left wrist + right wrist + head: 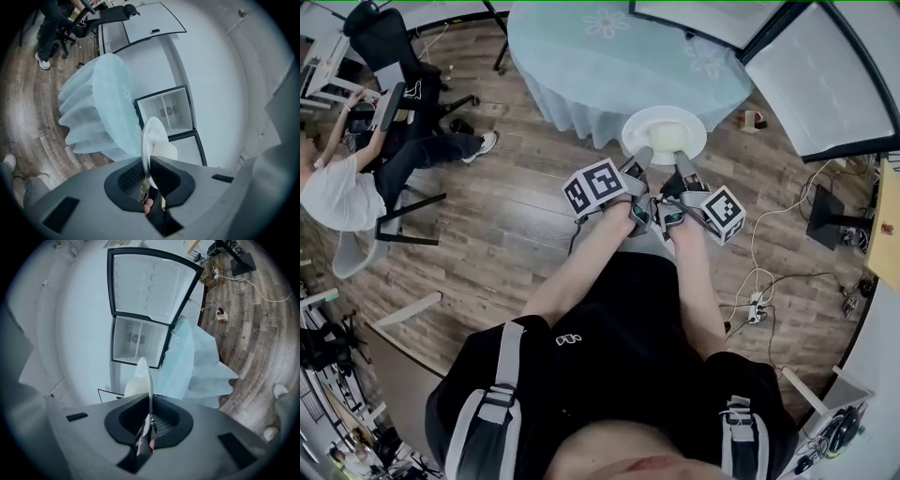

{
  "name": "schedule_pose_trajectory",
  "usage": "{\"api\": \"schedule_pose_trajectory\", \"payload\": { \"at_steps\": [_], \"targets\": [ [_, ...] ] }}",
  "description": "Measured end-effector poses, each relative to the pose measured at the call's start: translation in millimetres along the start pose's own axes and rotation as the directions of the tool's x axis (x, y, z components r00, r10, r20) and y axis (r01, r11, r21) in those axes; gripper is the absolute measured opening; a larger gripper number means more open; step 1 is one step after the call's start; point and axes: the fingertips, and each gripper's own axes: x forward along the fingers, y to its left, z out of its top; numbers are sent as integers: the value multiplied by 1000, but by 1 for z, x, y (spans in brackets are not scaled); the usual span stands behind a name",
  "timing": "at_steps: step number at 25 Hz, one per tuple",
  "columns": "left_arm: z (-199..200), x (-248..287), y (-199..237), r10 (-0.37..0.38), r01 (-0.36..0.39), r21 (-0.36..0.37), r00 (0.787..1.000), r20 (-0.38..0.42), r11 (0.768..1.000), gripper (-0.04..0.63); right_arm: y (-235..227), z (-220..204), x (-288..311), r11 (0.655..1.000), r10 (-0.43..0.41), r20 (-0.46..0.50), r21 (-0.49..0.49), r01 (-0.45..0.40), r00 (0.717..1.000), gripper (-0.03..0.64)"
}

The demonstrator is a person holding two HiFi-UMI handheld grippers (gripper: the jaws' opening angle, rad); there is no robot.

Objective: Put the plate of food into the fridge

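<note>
A white plate (665, 133) with a pale mound of food (667, 136) hangs in the air in front of me, held by its near rim from both sides. My left gripper (640, 157) is shut on the rim's left part and my right gripper (682, 161) on its right part. In the left gripper view the plate (151, 140) stands edge-on between the jaws, the food (167, 151) beside it. The right gripper view shows the same plate (145, 380) pinched. Ahead the fridge (136, 341) stands with its door (150, 284) swung open, its white inside bare.
A round table under a light blue cloth (619, 56) stands just beyond the plate, between me and the fridge (825, 84). A person sits in an office chair (356, 178) at the left. Cables and a power strip (757, 305) lie on the wooden floor at the right.
</note>
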Motion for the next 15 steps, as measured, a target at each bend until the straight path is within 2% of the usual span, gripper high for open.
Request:
{"api": "schedule_pose_trajectory", "payload": {
  "at_steps": [9, 12, 15],
  "targets": [
    [1, 43, -25, -22, 24, -23, 995, 92, 999, 28, 10, 52, 21, 997, 28, -88, -67, -34, 996, 26],
    [-4, 51, -17, -6, 12, -74, 996, 91, 997, 26, 0, 55, 21, 998, 10, -102, -66, -16, 995, 26],
    [-7, 61, -17, -2, 8, -76, 997, 75, 997, 26, -5, 66, 22, 998, 3, -89, -58, -8, 996, 26]
  ]
}}
